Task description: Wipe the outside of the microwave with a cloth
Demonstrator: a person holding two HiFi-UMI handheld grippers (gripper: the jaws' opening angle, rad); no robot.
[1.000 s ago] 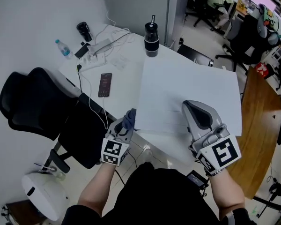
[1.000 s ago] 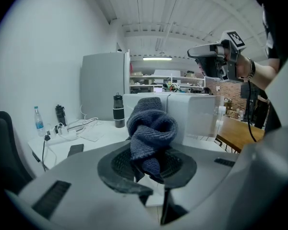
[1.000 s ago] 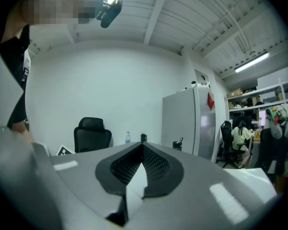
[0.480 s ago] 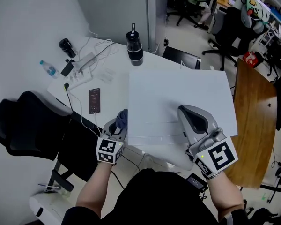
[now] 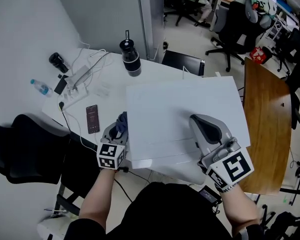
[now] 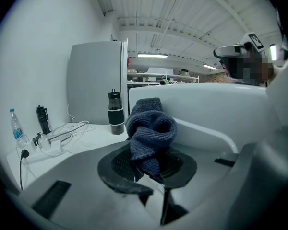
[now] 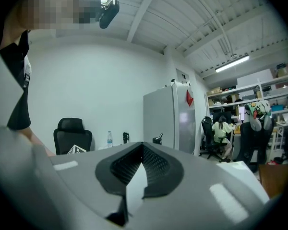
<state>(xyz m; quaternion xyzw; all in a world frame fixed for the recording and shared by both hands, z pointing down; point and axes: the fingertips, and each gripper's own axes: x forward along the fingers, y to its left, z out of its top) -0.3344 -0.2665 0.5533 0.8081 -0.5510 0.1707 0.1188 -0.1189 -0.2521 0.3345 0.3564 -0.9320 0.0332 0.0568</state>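
The white microwave (image 5: pixel 185 109) fills the middle of the head view, seen from above. My left gripper (image 5: pixel 116 130) is shut on a dark blue knitted cloth (image 5: pixel 122 120) and holds it against the microwave's left side, near the front corner. The left gripper view shows the bunched cloth (image 6: pixel 150 128) standing up between the pads of that gripper (image 6: pixel 149 163), with the microwave's white wall (image 6: pixel 211 104) just right of it. My right gripper (image 5: pixel 205 125) lies on the microwave's top, shut, with nothing between its pads (image 7: pixel 134 164).
On the white table (image 5: pixel 105 91) left of the microwave lie a phone (image 5: pixel 92 118), a power strip with cables (image 5: pixel 77 78), a water bottle (image 5: pixel 40 87) and a black flask (image 5: pixel 130 57). A black office chair (image 5: pixel 25 151) stands at the left, a wooden table (image 5: pixel 267 119) at the right.
My left gripper with the cloth has slid from the microwave's front left corner farther back along its left side. The right gripper has shifted a little on the top. The head view has swung.
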